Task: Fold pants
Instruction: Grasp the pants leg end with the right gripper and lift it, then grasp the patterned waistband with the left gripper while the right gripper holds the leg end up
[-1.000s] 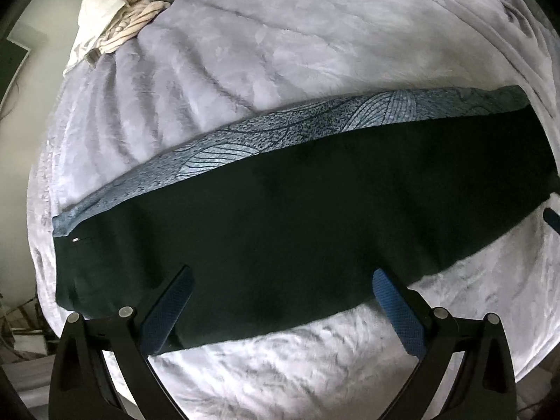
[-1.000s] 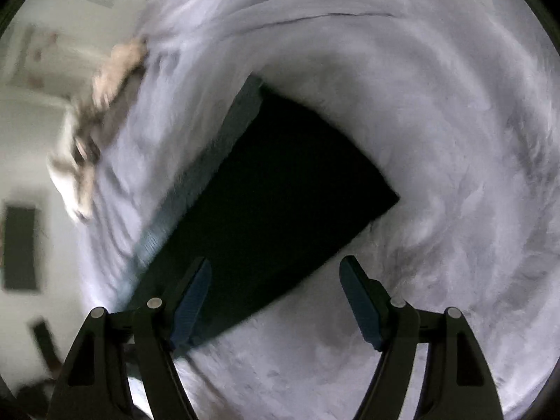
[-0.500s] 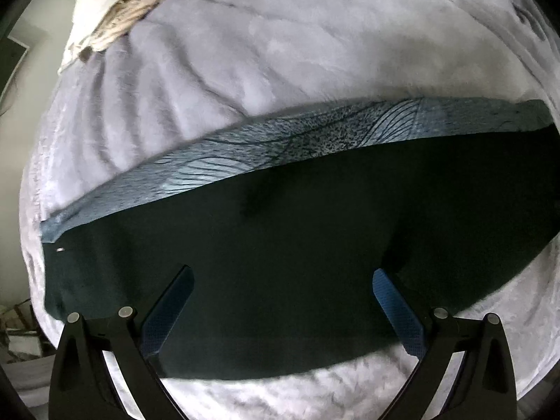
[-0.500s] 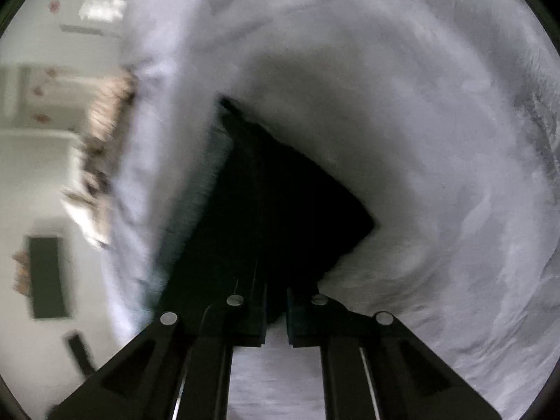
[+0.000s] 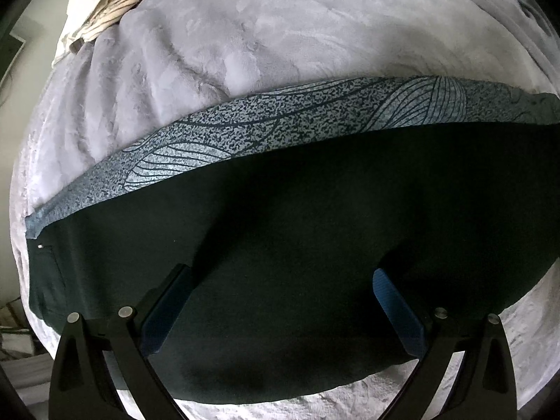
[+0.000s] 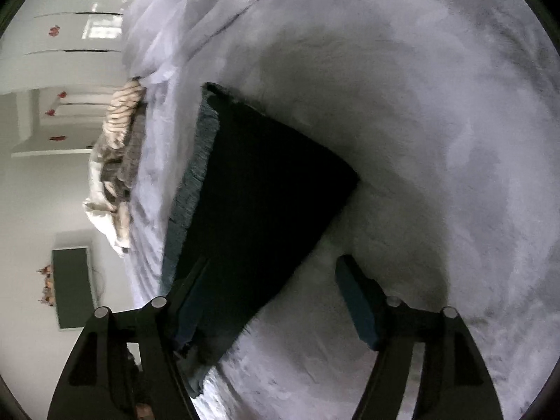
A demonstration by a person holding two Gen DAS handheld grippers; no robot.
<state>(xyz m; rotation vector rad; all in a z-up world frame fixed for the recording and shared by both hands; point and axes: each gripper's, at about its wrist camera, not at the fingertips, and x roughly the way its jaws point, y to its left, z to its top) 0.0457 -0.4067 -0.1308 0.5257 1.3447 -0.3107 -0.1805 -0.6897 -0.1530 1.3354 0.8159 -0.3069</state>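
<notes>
The dark pants (image 5: 297,245) lie flat on the pale grey fleece blanket (image 5: 280,35) that covers the bed, stretched as a long band across it, with a blue-grey patterned strip (image 5: 280,119) running along the far long edge. In the left wrist view the right end of the pants is cut off by the rim of the lens, and the dark cloth is so black that its seams and folds are hard to make out, apart from a faint pocket outline near the left end. The left gripper (image 5: 283,301) hangs over the near long edge of the pants with its blue-padded fingers wide apart, holding nothing; whether the tips touch the cloth cannot be told. The right gripper (image 6: 271,301) is also spread wide, its left finger over the near end of the pants and its right finger over bare blanket; the cloth beneath the left finger is bunched and blurred. A heap of striped beige bedding (image 6: 119,150) sits at the far corner of the bed, and a dark wall-mounted screen (image 6: 71,287) shows beyond.
</notes>
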